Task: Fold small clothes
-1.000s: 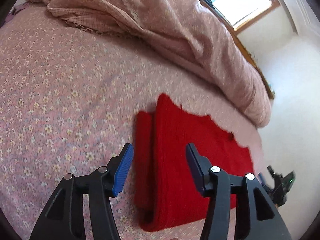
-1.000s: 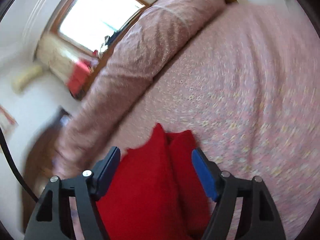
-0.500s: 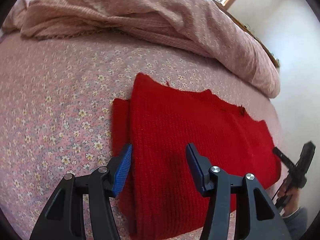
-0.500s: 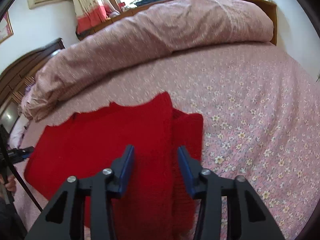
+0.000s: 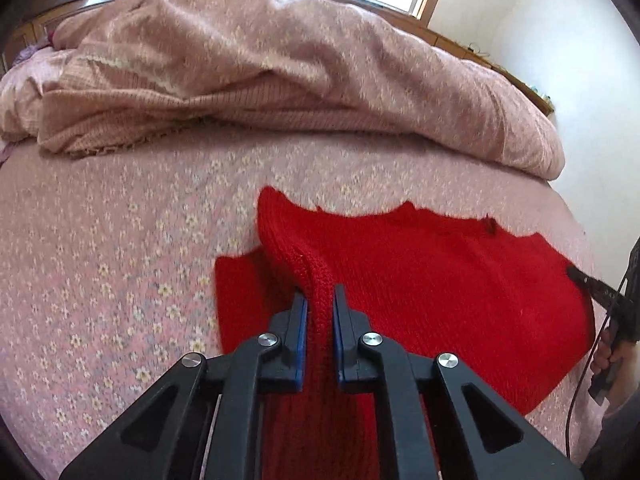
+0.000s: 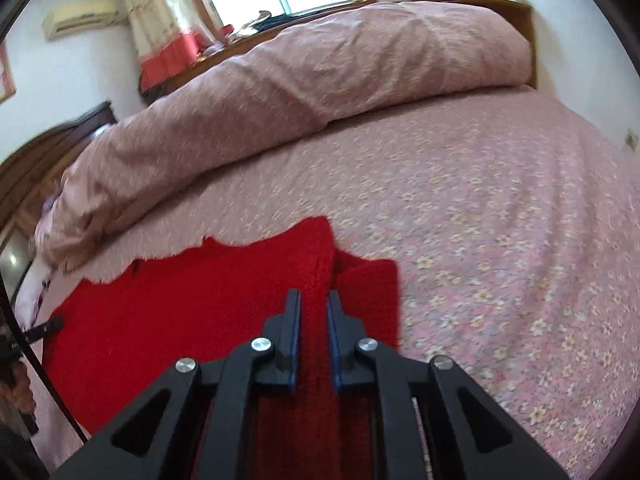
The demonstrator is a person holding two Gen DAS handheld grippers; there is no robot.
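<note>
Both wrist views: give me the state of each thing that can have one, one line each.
Red knit garment: lying on the bed, partly folded, a ridge pinched up at each side edge.
Left tool: shut on the red knit garment.
Right tool: closing, the garment's fold between its pads.
Quilt: bunched along the far side.
Bed sheet: spread flat.

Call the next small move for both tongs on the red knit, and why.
Probably lift both tongs together and carry the pinched edge over the flat part. The left tongs have red knit bunched between shut pads; the right tongs are closing on its other end, knit between them. The rest lies flat on the bed.
</note>
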